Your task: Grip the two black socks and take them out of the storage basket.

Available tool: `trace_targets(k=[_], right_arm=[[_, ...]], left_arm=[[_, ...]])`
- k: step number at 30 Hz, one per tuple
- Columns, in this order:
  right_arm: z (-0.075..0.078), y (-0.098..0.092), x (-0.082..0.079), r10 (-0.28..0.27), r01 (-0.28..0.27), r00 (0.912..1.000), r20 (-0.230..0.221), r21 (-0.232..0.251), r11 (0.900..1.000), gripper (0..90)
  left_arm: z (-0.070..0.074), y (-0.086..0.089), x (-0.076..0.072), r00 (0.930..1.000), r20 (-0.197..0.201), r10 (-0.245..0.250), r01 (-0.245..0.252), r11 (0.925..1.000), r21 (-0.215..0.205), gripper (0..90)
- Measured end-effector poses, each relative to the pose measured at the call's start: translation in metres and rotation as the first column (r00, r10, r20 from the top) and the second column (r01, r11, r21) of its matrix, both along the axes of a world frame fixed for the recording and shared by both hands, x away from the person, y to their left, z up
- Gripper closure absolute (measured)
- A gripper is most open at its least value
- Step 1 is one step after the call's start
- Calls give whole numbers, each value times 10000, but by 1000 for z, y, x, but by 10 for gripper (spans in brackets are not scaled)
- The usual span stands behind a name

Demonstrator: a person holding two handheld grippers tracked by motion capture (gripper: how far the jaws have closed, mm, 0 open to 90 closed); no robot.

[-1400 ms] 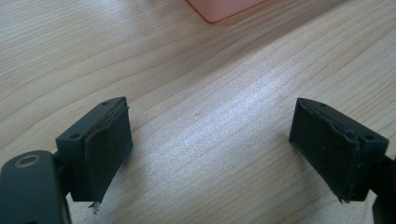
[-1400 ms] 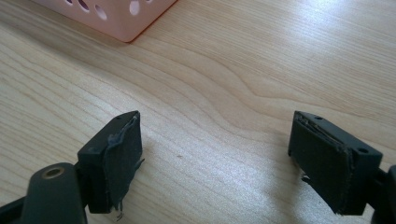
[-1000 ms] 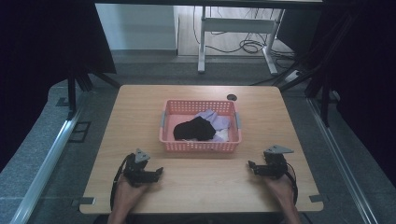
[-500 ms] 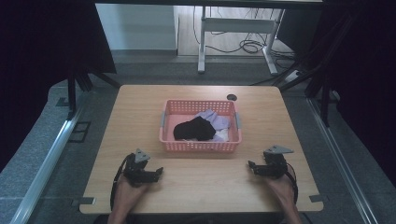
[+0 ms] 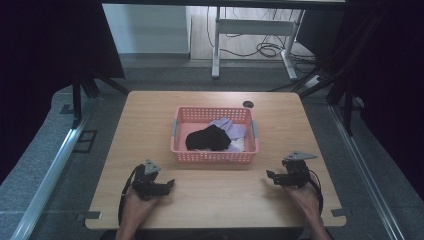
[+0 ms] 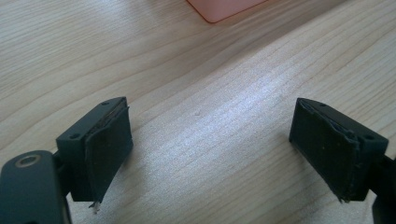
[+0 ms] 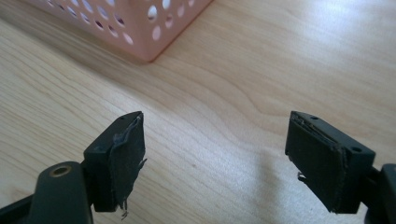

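A pink perforated basket is seen at the centre of the wooden table in the high view, with a black garment and lilac cloth heaped inside. The left gripper is held at lower left, the right gripper at lower right, both well apart from the basket. Both pairs of jaws are spread wide over bare wood, nothing held between them.
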State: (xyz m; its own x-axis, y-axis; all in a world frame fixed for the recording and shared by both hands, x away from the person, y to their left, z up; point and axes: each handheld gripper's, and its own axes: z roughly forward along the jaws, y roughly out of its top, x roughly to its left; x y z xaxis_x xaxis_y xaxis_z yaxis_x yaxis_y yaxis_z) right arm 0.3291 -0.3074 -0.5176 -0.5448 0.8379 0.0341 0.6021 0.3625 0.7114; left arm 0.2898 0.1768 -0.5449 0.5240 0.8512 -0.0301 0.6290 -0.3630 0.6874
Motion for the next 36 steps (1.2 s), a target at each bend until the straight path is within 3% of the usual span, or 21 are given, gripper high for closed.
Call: trace_targets(k=[16,29,36], right_arm=[[34,10,14,494,-493,9986,208,-64,9988,191],[51,20,29,894,-890,9957,226,-195,9958,192],[62,24,40,1087,-1088,9940,158,85,9940,224]], left_arm=[[0,0,0,10000,1,-1,1,10000,0,130],[0,0,0,10000,-4,-9,9,10000,13,129],[0,0,0,10000,6,-10,10,10000,-4,130]])
